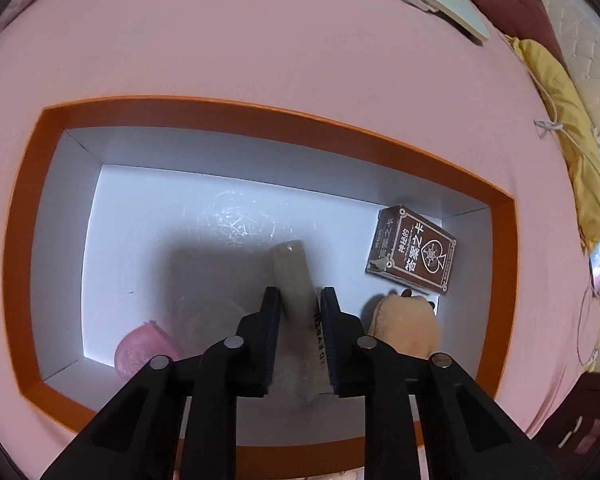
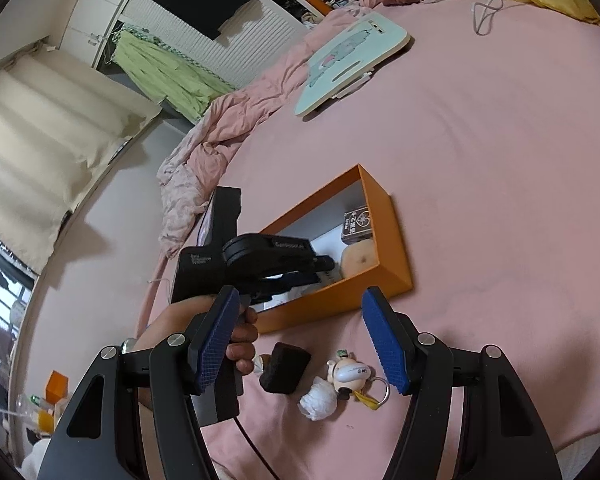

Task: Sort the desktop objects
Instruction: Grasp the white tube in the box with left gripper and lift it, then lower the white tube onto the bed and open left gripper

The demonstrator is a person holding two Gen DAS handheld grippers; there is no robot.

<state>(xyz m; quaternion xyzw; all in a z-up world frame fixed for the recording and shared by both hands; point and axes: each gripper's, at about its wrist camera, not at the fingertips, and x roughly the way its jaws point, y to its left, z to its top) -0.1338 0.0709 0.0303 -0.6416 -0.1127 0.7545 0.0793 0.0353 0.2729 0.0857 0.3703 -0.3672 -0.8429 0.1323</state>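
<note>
Holding my left gripper (image 1: 300, 300), clamped on a grey tube (image 1: 294, 276), over the orange box (image 1: 260, 114); release next; right gripper (image 2: 300, 344) spread wide.

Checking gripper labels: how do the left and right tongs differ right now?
The left tongs are closed on a pale grey-beige tube; the right tongs are open and hold nothing. The left tongs reach into the orange cardboard box; the right tongs hover outside it, over a black sponge block and a figurine keychain. Both have black frames with blue pads.

A pale blue lap board (image 2: 352, 60) and white cable (image 2: 496, 0) lie on the pink bedsheet (image 2: 500, 160).
</note>
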